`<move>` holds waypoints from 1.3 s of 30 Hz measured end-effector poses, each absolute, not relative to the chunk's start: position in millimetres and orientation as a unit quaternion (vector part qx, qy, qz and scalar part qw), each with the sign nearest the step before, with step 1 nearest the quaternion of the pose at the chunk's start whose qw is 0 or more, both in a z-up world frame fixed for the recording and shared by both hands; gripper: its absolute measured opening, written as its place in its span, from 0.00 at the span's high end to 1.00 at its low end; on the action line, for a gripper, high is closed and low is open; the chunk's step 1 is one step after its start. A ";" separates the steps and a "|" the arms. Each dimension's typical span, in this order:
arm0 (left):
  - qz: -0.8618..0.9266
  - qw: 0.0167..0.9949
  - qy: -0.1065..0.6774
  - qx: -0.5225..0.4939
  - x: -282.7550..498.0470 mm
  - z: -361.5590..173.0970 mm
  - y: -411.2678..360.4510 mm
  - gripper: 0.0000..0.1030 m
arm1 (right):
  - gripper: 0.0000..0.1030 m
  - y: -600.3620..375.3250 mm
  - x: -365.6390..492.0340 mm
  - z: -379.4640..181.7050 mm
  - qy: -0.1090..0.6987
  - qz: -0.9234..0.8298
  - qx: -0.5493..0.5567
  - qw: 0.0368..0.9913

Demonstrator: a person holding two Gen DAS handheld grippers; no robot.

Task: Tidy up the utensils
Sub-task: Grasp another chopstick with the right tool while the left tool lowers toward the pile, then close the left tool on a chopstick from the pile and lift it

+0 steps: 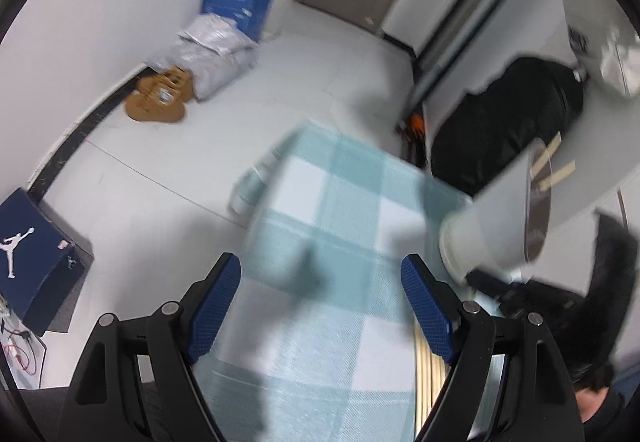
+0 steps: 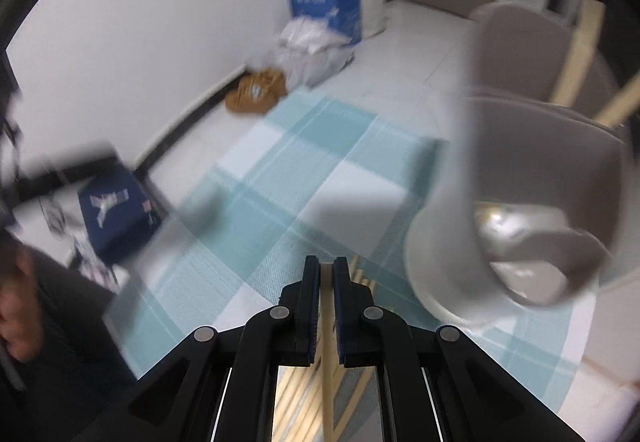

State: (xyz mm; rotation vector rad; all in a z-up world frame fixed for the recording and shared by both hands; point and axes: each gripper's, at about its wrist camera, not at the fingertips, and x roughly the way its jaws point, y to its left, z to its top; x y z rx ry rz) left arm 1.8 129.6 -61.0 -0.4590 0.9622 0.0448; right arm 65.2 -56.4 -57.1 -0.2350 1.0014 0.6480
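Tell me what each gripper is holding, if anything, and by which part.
The right gripper is shut on one wooden chopstick; which part of its length cannot be told. The left gripper is open and holds nothing.

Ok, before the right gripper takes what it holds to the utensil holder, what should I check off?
1. Right gripper shut on a chopstick: ok.
2. One chopstick only between the jaws: cannot tell, blurred.
3. Grey utensil holder compartment mouths open toward the gripper: ok.
4. Left gripper open and holding nothing: ok.
5. More chopsticks lying on the checked mat: ok.
6. Holder standing steady: cannot tell.
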 end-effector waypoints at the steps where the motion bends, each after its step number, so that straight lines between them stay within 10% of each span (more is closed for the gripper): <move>1: 0.008 0.857 0.469 -0.214 3.7 -64.4 121.6 0.23 | 0.94 -64.3 63.5 -51.7 0.465 0.305 -0.088 0.826; 15: -0.044 0.814 0.565 -0.131 18.9 -101.7 42.1 0.23 | 0.94 -192.4 63.0 -34.3 0.423 0.246 0.209 0.847; 39: 0.002 0.797 0.604 -0.007 21.9 -121.2 7.0 0.23 | 0.94 -212.3 39.1 -15.0 0.381 0.254 0.210 0.864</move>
